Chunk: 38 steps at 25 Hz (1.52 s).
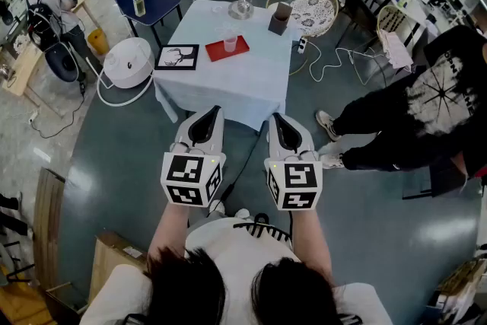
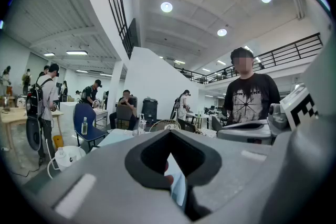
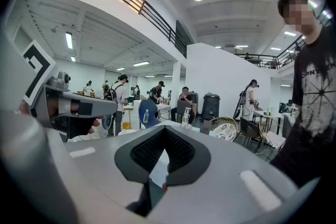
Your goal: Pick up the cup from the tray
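A clear cup stands on a red tray in the middle of a table with a pale cloth. My left gripper and right gripper hover side by side close to my body, short of the table's near edge and well apart from the cup. Each has its jaws closed together with nothing between them. In the left gripper view the left gripper points toward the table; in the right gripper view the right gripper does the same. Their own bodies hide the cup in both gripper views.
On the table also lie a framed picture, a glass stand and a brown box. A white appliance sits on the floor at the left. A person in a black T-shirt stands at the right; cables trail nearby.
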Each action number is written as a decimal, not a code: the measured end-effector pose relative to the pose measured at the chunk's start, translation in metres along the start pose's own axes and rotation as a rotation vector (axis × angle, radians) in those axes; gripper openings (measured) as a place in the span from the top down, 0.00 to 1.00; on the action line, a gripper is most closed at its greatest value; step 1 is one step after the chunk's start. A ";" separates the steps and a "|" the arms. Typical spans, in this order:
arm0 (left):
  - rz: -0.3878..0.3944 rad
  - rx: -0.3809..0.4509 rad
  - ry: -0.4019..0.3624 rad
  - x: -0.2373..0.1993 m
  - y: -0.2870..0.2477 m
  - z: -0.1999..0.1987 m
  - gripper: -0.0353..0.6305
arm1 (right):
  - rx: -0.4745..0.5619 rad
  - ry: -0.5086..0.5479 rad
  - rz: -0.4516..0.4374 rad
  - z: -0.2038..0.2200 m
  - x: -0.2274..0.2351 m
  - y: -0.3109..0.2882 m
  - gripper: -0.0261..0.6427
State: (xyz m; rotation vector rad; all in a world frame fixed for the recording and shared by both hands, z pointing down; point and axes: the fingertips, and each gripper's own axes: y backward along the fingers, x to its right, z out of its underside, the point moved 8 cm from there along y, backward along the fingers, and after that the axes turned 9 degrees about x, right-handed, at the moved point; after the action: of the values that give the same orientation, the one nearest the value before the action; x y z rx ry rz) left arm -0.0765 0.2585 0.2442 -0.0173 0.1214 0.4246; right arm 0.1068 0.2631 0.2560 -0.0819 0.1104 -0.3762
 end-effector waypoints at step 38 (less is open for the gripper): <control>-0.008 0.004 -0.041 0.030 0.005 -0.004 0.95 | 0.031 -0.004 0.007 -0.004 0.014 0.023 0.92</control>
State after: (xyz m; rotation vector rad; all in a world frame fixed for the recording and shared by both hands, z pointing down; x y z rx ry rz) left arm -0.0518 0.2749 0.2367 -0.0054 0.0822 0.4169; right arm 0.1282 0.2792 0.2485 -0.0517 0.1005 -0.3704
